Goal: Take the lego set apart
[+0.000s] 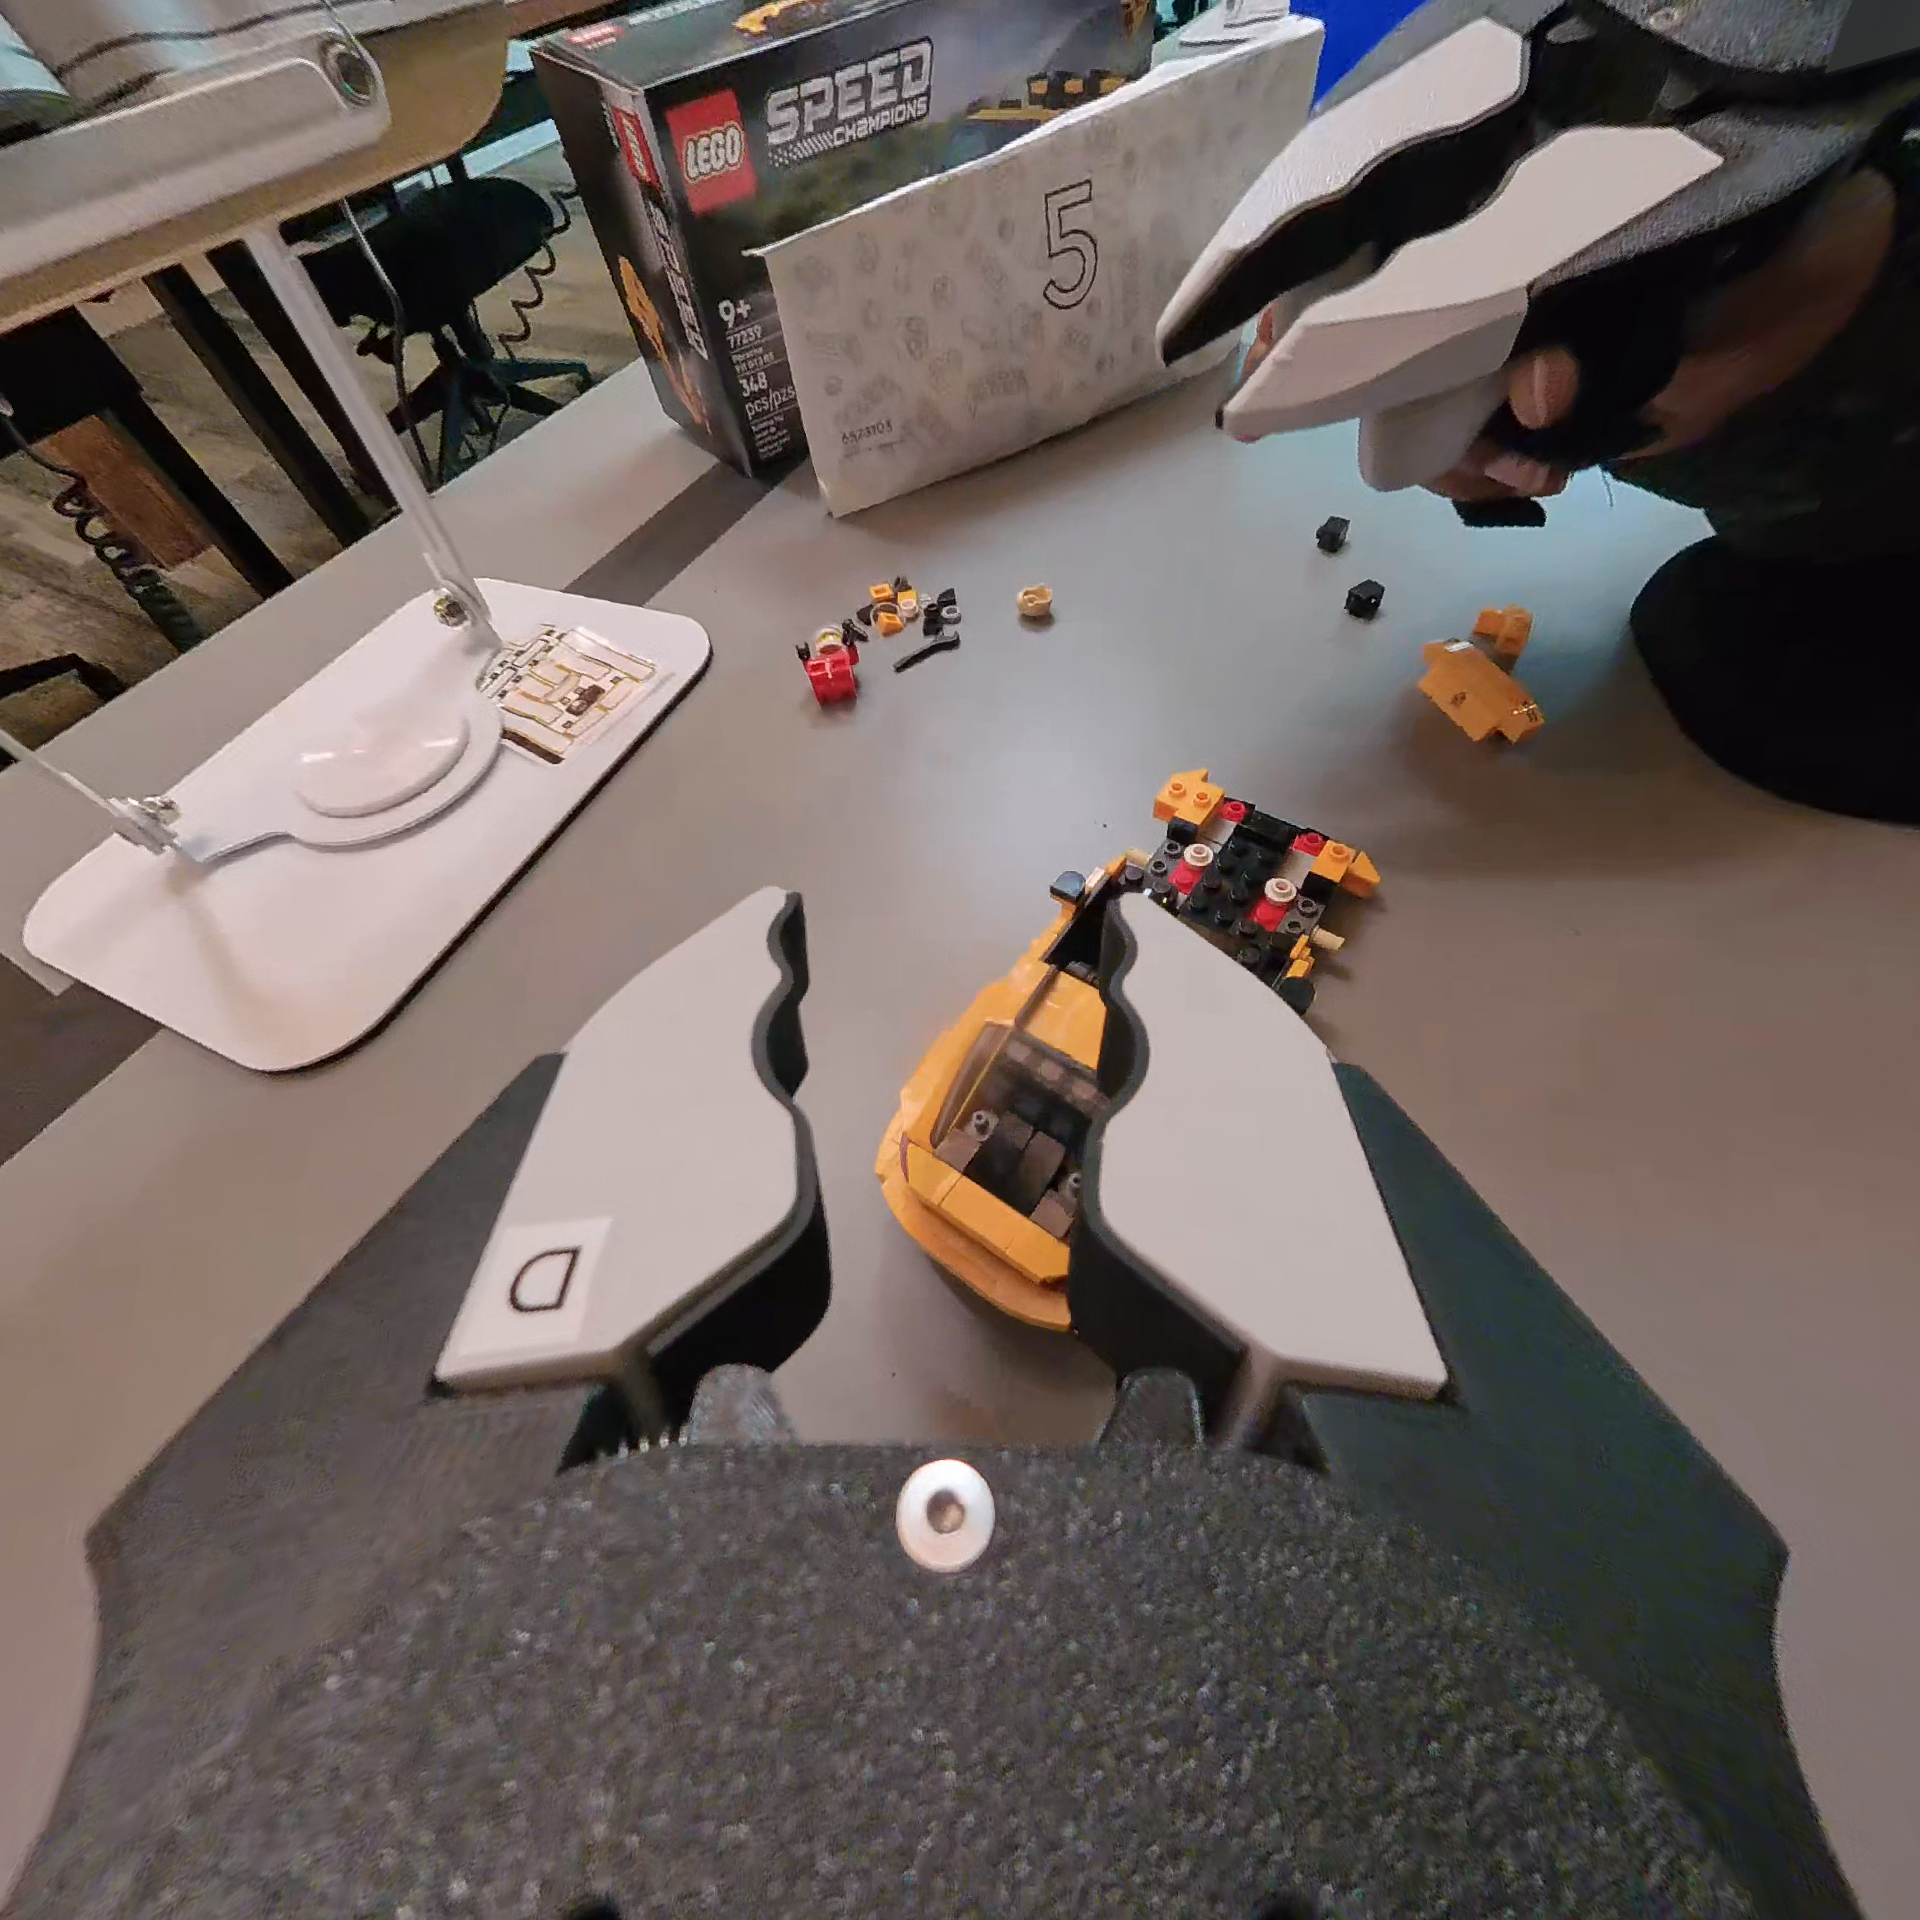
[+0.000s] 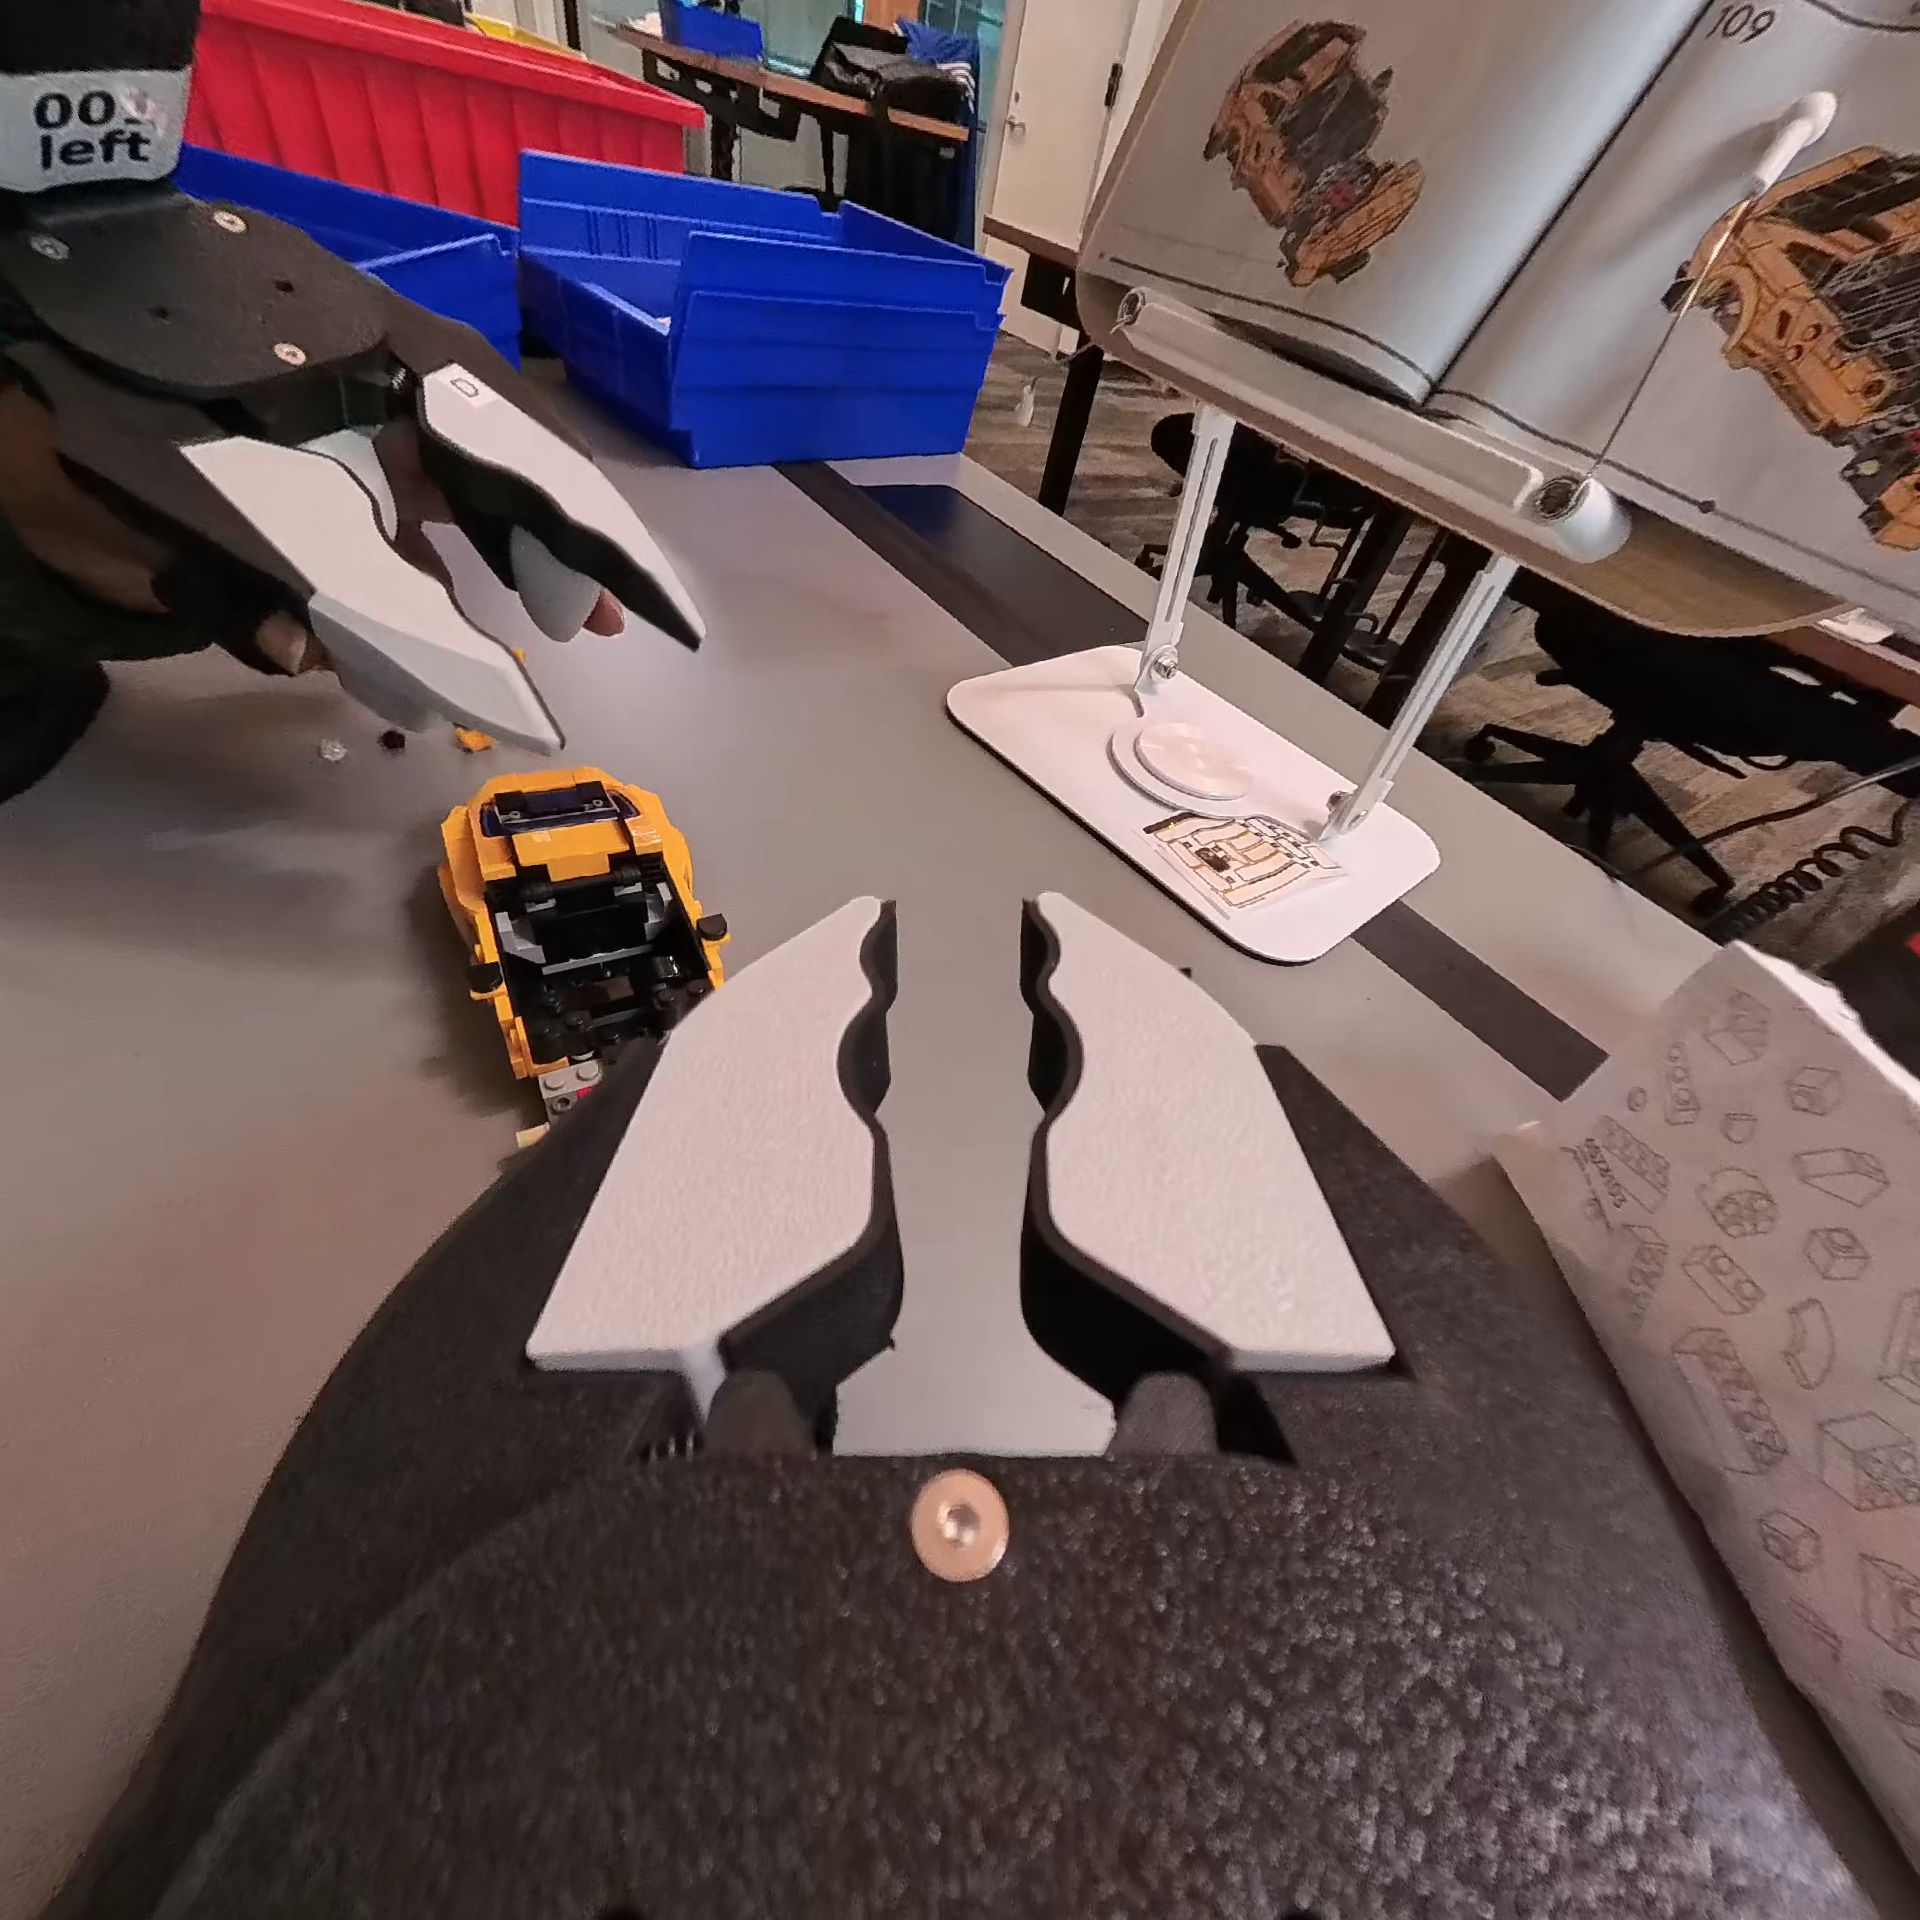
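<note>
We count 2 grippers point(image 1: 951, 935) point(image 2: 956, 935), 1 yellow car point(image 1: 997, 1122), 1 detached yellow panel point(image 1: 1481, 691), 2 loose black bricks point(image 1: 1363, 598), 1 set box point(image 1: 707, 260), 1 numbered paper bag point(image 1: 987, 343), 1 white stand point(image 1: 343, 831), 3 blue bins point(image 2: 758, 322), 1 red bin point(image 2: 416, 114).

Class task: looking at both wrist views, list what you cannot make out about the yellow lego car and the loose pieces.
- Yellow lego car, left wrist view: right side hidden behind the left gripper finger.
- Car's rear, right wrist view: covered by the right gripper.
- Loose pieces: too small to identify.
</note>
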`<action>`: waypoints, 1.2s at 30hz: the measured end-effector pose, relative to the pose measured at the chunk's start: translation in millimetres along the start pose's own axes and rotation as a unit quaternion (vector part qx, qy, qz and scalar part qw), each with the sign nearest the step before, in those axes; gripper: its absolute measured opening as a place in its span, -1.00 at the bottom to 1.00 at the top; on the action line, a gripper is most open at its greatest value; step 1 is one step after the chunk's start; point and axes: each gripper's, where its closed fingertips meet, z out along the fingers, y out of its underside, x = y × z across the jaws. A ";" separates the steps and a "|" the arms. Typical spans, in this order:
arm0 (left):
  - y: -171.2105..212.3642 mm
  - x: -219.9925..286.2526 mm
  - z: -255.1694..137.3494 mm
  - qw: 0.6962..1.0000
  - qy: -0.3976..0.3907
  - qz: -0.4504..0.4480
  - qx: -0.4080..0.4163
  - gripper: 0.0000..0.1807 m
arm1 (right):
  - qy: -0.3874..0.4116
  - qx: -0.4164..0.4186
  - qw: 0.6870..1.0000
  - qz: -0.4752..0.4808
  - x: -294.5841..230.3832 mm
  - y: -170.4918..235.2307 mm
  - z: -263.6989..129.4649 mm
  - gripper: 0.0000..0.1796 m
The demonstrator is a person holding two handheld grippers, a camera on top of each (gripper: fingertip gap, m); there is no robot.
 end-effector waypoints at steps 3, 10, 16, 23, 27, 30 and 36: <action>2.9 -2.7 0.5 1.000 0.003 -0.007 0.005 -0.41 | -0.007 0.001 1.000 -0.001 -1.9 2.4 1.4 -0.75; 9.2 -5.3 2.0 0.997 0.043 -0.068 0.022 -0.38 | -0.010 0.024 0.999 0.030 4.7 0.8 -0.2 -0.76; 7.5 -5.5 0.0 0.996 0.047 -0.069 0.029 -0.38 | -0.009 0.034 0.997 0.061 11.4 1.0 -1.6 -0.76; 9.1 8.0 1.2 0.992 0.097 -0.076 0.025 -0.22 | -0.008 0.025 0.998 0.050 10.7 3.1 -1.3 -0.76; 12.5 10.3 -0.3 0.989 0.120 -0.086 0.021 -0.20 | -0.028 0.003 0.998 0.050 4.4 9.4 1.1 -0.75; 13.8 16.5 -0.7 0.988 0.135 -0.076 0.015 -0.20 | -0.055 -0.031 0.996 0.059 -4.4 18.9 5.4 -0.57; 23.6 29.2 1.4 0.986 0.157 -0.053 -0.019 -0.17 | -0.082 -0.066 0.993 0.059 -16.3 27.8 9.0 -0.45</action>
